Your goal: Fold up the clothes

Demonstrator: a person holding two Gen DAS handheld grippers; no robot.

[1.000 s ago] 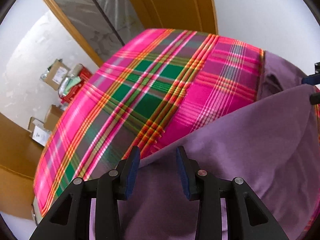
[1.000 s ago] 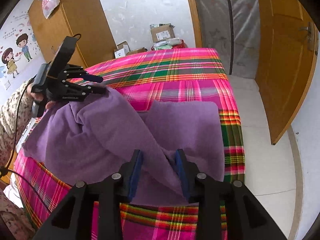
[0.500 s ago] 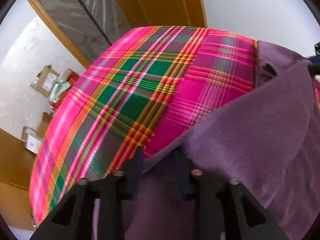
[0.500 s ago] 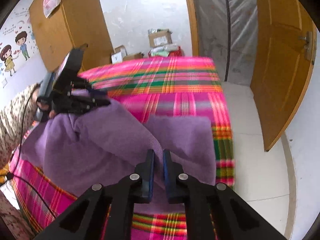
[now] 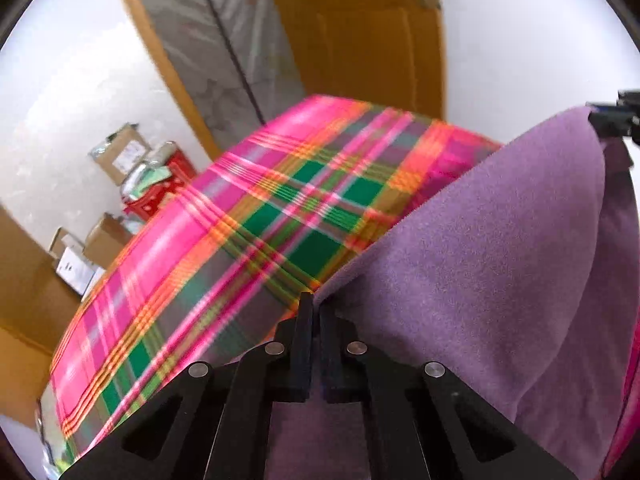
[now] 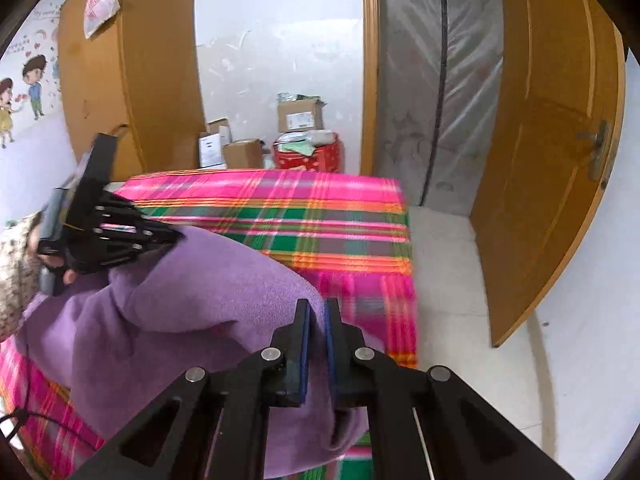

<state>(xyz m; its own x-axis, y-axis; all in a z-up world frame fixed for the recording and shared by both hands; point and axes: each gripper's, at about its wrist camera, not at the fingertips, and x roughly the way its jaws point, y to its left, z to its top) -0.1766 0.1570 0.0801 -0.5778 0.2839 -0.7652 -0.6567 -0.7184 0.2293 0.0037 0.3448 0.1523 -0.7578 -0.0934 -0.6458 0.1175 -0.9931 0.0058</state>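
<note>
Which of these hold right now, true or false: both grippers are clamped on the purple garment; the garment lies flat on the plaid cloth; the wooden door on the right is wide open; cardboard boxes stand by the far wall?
1. Both grippers are clamped on the purple garment. True: the left gripper and the right gripper each pinch the purple garment.
2. The garment lies flat on the plaid cloth. False: it is bunched and held up off the plaid cloth.
3. The wooden door on the right is wide open. True: the wooden door stands swung open.
4. Cardboard boxes stand by the far wall. True: cardboard boxes sit there.
</note>
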